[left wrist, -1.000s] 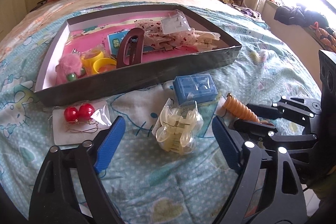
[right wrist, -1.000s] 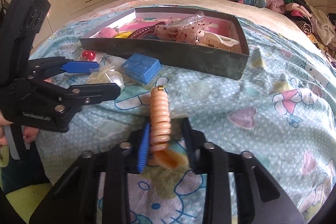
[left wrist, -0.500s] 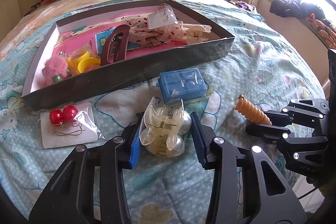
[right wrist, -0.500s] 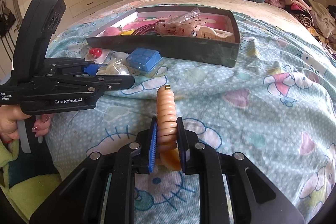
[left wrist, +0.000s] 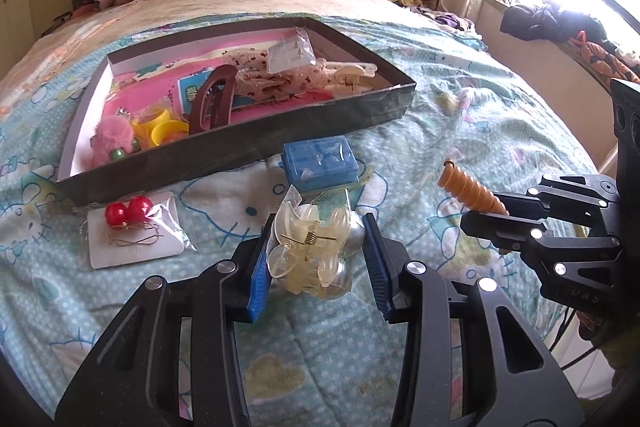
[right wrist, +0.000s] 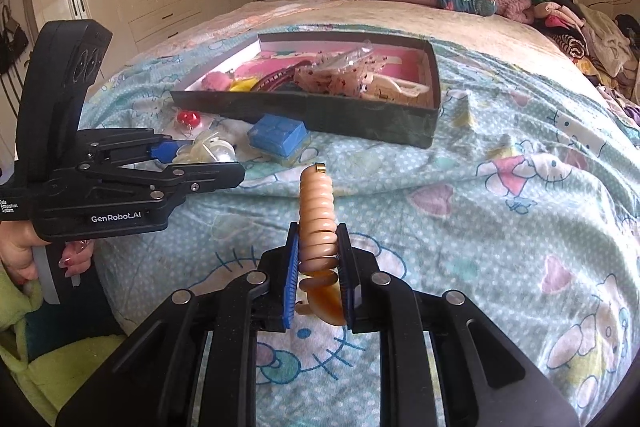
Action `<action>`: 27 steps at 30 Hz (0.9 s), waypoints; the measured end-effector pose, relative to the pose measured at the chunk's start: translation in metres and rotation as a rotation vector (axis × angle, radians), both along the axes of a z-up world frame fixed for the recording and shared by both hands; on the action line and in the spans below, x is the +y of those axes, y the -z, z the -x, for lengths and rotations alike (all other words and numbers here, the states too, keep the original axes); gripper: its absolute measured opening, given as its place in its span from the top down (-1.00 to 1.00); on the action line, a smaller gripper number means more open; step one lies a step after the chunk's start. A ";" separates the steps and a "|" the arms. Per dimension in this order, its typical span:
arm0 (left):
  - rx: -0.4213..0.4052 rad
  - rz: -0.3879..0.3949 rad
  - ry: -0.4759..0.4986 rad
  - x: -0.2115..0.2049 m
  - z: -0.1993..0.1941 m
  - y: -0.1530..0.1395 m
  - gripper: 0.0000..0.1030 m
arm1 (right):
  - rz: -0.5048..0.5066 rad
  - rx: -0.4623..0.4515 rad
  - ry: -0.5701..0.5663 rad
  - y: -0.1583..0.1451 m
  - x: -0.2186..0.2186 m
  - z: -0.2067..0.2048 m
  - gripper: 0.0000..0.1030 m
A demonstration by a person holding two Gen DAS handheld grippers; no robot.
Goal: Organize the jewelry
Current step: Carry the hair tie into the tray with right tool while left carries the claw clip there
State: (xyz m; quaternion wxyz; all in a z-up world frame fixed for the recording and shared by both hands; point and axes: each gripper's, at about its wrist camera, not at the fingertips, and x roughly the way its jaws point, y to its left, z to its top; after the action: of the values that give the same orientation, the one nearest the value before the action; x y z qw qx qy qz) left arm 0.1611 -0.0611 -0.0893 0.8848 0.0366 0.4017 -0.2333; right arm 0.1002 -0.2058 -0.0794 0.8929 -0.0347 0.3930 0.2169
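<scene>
The left gripper (left wrist: 316, 259) is clamping a bagged clear-plastic hair claw (left wrist: 314, 253) between its blue ribbed pads; the claw is translucent yellowish, lobed in outline, with a small metal coil spring showing at its middle and a glossy film wrapper around it. The right gripper (right wrist: 318, 267) is pinching a spiral hair tie (right wrist: 318, 223), a peach-orange coil of smooth rounded rings ending in a small gold ferrule at its far tip; the coil is standing out beyond the pads, angled away from the camera. In the left wrist view the same coil (left wrist: 470, 189) is showing at the right, protruding from the black linkage of the right gripper.

Both grippers are working over a soft quilted bedspread (right wrist: 500, 227), pale blue with white dots and cartoon cat prints. Just beyond the hair claw, a rectangular blue plastic case (left wrist: 319, 163) with a moulded lid is lying on the spread. To the near left, a pair of glossy red ball earrings (left wrist: 128, 213) on a white card in a clear sleeve is lying flat. Farther off, a shallow dark-walled cardboard box (left wrist: 280, 139) with a white inner rim is holding a brown oval hair clip (left wrist: 212, 103), a pink fluffy pompom (left wrist: 110, 141), yellow plastic rings (left wrist: 164, 131) and crinkled dotted film packets.
</scene>
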 end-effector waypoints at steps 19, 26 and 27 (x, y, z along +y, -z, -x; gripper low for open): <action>-0.056 0.063 -0.074 0.038 -0.029 -0.038 0.37 | -0.009 -0.050 -0.002 -0.031 0.016 -0.038 0.67; -0.074 0.066 -0.111 0.052 -0.049 -0.046 0.37 | -0.018 -0.079 -0.008 -0.043 0.023 -0.053 0.67; -0.075 0.068 -0.118 0.054 -0.053 -0.047 0.37 | -0.021 -0.085 -0.009 -0.045 0.024 -0.056 0.67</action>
State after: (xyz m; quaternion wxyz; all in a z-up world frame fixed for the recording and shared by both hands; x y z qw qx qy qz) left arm 0.2139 -0.0075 -0.0420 0.9122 -0.0083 0.3614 -0.1929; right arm 0.1562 -0.1822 -0.0339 0.9081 -0.0361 0.3523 0.2234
